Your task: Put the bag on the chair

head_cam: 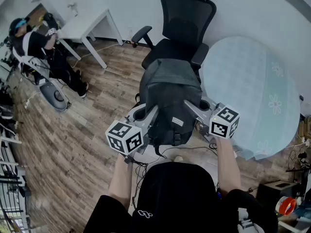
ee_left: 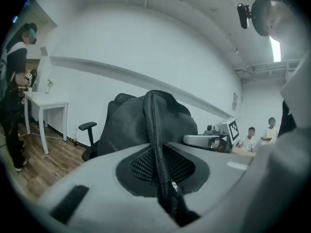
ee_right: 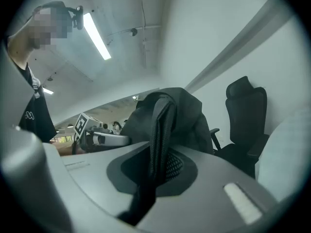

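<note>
A dark grey backpack point(head_cam: 170, 93) hangs in the air just in front of the black office chair point(head_cam: 184, 28), covering most of its seat in the head view. My left gripper point(head_cam: 151, 112) is shut on one of the bag's shoulder straps point(ee_left: 156, 144). My right gripper point(head_cam: 190, 107) is shut on the other strap point(ee_right: 158, 140). In the left gripper view the bag point(ee_left: 129, 127) hides most of the chair; one armrest point(ee_left: 87, 126) shows. In the right gripper view the bag point(ee_right: 187, 115) hangs left of the chair's back point(ee_right: 248, 110).
A round table with a light blue cloth point(head_cam: 252, 91) stands close on the chair's right. A white desk point(head_cam: 82, 25) and a seated person point(head_cam: 39, 47) are at the far left. Cables point(head_cam: 194, 149) lie on the wooden floor by my feet.
</note>
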{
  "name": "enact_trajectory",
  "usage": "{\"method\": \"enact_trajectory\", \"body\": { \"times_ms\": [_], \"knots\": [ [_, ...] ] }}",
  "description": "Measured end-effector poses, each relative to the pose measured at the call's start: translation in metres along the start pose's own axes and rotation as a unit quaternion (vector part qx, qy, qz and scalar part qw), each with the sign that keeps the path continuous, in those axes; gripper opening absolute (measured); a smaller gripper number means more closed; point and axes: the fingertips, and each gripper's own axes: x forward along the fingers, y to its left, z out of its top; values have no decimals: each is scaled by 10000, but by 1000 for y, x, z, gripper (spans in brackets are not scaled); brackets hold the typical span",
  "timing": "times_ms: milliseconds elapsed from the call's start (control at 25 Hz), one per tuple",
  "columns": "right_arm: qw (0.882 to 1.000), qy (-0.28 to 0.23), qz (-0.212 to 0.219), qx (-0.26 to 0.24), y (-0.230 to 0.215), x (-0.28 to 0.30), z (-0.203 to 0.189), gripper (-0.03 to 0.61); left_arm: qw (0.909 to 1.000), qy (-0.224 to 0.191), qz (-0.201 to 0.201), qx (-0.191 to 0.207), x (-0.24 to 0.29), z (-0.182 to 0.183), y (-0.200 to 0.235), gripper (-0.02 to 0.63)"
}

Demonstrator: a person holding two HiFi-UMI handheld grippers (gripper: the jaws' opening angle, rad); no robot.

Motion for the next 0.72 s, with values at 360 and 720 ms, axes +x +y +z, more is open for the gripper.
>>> {"method": "enact_trajectory", "body": {
  "times_ms": [360,720],
  "knots": [
    [9998,-153,61,82,-2,4,4,26,9992,18,-95,398,-2,9,4,38],
    [9982,-280,-216,474,-76,40,-4,26,9990,76,-209,399,57,7,59,40]
  ]
}}
